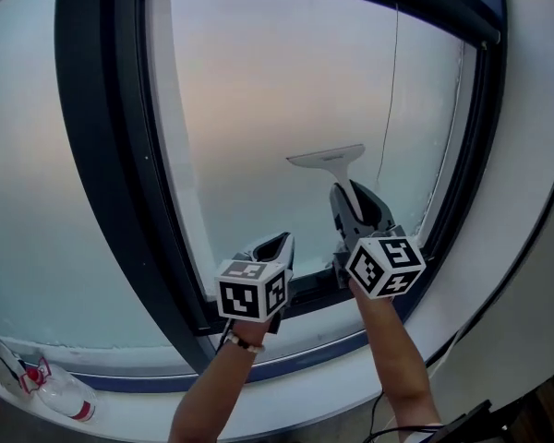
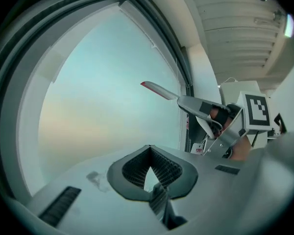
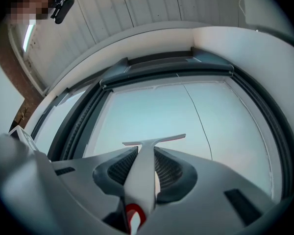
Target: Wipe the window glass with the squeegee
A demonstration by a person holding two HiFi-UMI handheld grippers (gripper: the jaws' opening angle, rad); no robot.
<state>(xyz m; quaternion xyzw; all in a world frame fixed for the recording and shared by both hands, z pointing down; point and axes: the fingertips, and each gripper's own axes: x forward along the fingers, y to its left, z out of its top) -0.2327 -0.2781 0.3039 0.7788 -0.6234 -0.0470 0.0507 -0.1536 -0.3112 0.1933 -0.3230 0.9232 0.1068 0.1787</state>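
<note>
Right gripper (image 1: 353,197) clamps the squeegee (image 1: 327,158) by its handle, blade at 12 o'clock toward the window glass (image 1: 277,81). Left gripper (image 1: 273,244), at its 8 o'clock, is closed and empty.

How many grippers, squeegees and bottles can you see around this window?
2 grippers: left gripper, right gripper
1 squeegee
1 bottle
Total: 4
</note>
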